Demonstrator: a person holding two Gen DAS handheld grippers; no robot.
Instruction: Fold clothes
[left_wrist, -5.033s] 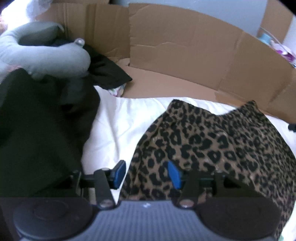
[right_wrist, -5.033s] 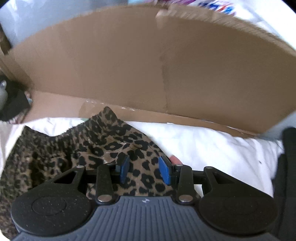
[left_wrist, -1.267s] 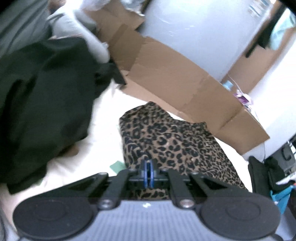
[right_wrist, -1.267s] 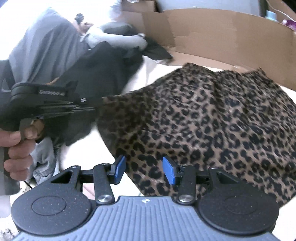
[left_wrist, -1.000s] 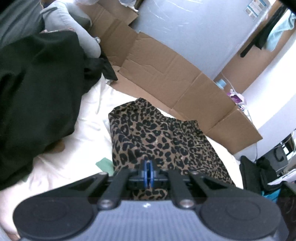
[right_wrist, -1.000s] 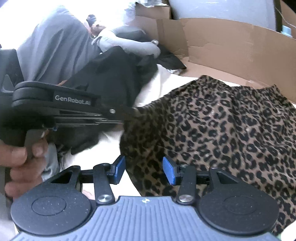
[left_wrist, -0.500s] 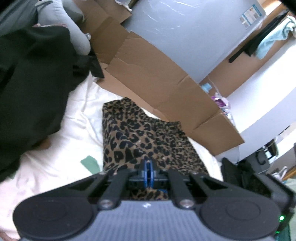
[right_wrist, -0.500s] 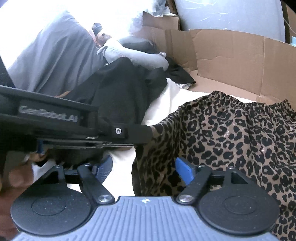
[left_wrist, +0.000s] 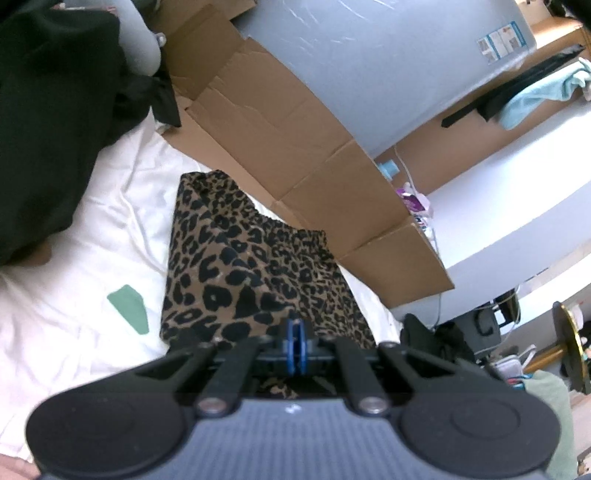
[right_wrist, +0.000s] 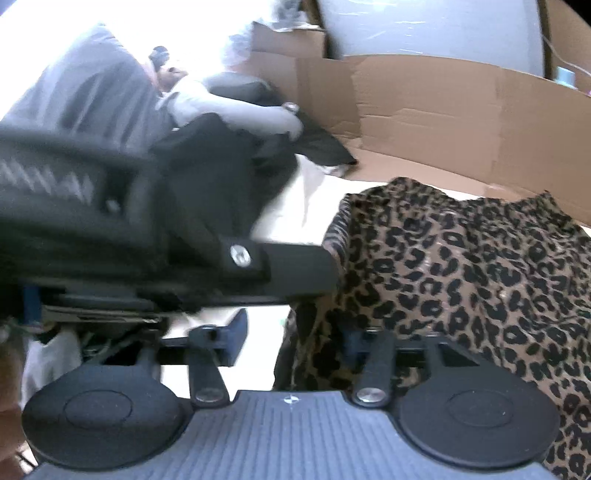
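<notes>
On the white sheet (left_wrist: 92, 229), in the left wrist view, lies the leopard cloth (left_wrist: 236, 266). The left gripper (left_wrist: 295, 345) is pinched tight on its near edge. A black pile (left_wrist: 48, 122) sits to the left and brown cardboard (left_wrist: 295, 147) stands behind.

In the right wrist view, the right gripper (right_wrist: 291, 332) has just been closing, with the cloth's hanging edge between its fingers, not yet squeezed. The left gripper's dark body blocks the left side.
</notes>
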